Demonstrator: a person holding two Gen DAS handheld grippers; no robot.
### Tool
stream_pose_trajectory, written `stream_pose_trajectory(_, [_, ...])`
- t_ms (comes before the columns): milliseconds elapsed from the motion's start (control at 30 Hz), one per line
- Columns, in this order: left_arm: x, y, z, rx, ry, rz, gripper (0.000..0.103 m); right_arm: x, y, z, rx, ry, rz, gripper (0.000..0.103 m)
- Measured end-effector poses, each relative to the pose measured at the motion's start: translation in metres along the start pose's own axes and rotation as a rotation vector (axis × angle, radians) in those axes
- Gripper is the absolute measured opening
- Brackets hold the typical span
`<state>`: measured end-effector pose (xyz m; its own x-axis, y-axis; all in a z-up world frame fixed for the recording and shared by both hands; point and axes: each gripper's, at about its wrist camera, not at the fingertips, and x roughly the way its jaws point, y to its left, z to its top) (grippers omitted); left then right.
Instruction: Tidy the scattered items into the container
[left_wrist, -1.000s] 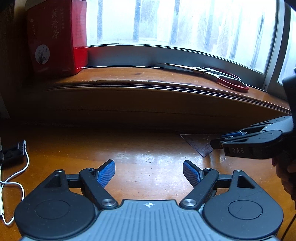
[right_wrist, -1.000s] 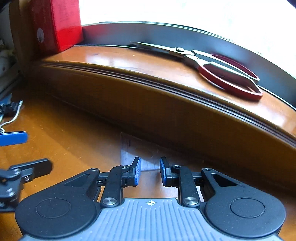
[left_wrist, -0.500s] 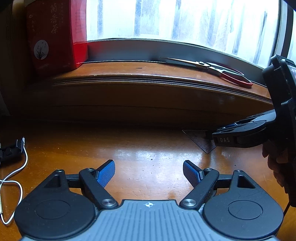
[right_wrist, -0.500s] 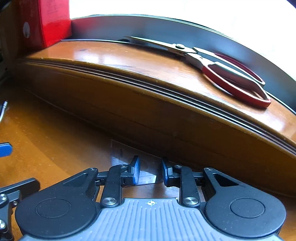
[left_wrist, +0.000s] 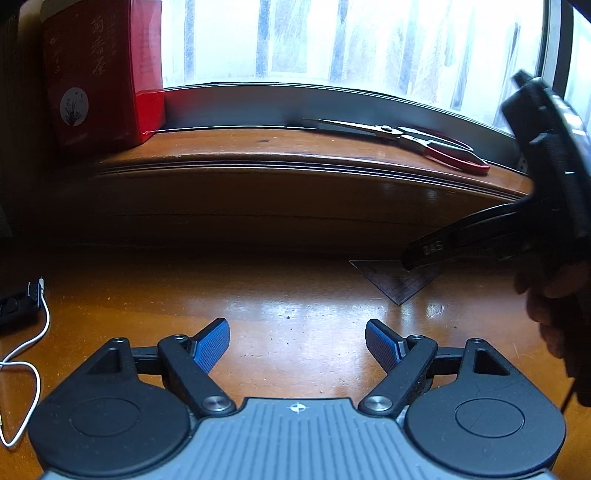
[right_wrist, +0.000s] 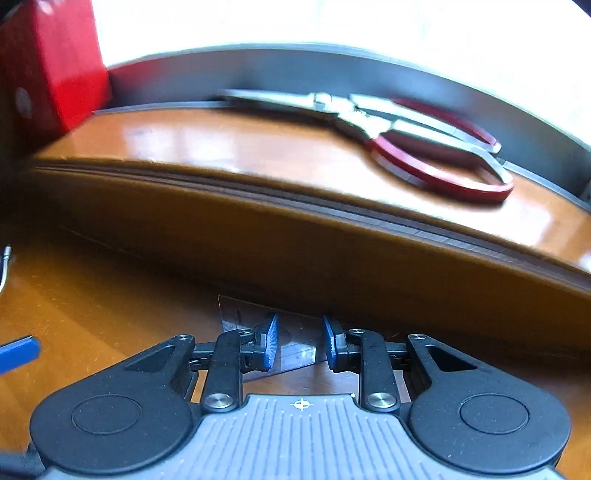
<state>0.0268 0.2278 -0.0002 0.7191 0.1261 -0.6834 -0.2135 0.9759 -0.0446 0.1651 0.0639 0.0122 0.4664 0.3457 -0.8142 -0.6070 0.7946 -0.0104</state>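
A clear triangle ruler (left_wrist: 397, 280) lies flat on the wooden desk just below the window ledge. My right gripper (right_wrist: 301, 332) points steeply down at it, held by a person's hand (left_wrist: 554, 306). Its blue pads (right_wrist: 271, 341) stand a narrow gap apart, and the ruler (right_wrist: 251, 314) shows through that gap and past the left pad. Nothing is pressed between them. In the left wrist view the right gripper (left_wrist: 410, 260) has its tips over the ruler's far edge. My left gripper (left_wrist: 297, 332) hovers over bare desk, open wide and holding nothing.
Red-handled scissors (left_wrist: 424, 144) (right_wrist: 406, 140) lie on the raised wooden ledge (left_wrist: 258, 147) under the window. A red box (left_wrist: 99, 74) (right_wrist: 48, 66) stands at the ledge's left end. A white cable (left_wrist: 33, 354) and a black plug (left_wrist: 18, 302) lie at the desk's left edge.
The right gripper has tipped down more steeply and closed in on the ruler, which now shows between its pads. Its jaws stand slightly wider. The left gripper has not moved.
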Motion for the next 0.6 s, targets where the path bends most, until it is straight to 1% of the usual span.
stream_pose_trajectory(67, [0.001, 0.003, 0.000, -0.007, 0.001, 0.004, 0.083, 0.009, 0.004, -0.001, 0.025, 0.019, -0.017, 0.028])
stream_pose_trajectory(100, [0.001, 0.004, 0.000, -0.009, 0.001, 0.005, 0.083, 0.008, 0.005, -0.006, 0.025, 0.005, -0.031, 0.030])
stream_pose_trajectory(167, [0.002, 0.005, 0.000, -0.011, 0.002, 0.008, 0.083, 0.008, 0.013, -0.009, -0.031, -0.003, -0.068, 0.032])
stream_pose_trajectory(233, [0.002, 0.005, 0.001, -0.009, 0.000, 0.005, 0.083, 0.005, 0.020, -0.012, -0.089, 0.009, -0.108, 0.032])
stream_pose_trajectory(333, [0.001, 0.003, 0.001, -0.001, -0.005, -0.003, 0.083, -0.002, 0.017, -0.021, -0.114, 0.042, -0.154, 0.032])
stream_pose_trajectory(433, [0.001, 0.000, 0.001, 0.008, -0.006, -0.016, 0.083, -0.015, 0.002, -0.037, -0.090, 0.069, -0.189, 0.032])
stream_pose_trajectory(600, [0.001, -0.017, -0.003, 0.056, 0.006, -0.071, 0.083, -0.047, -0.025, -0.077, 0.011, 0.116, -0.200, 0.032])
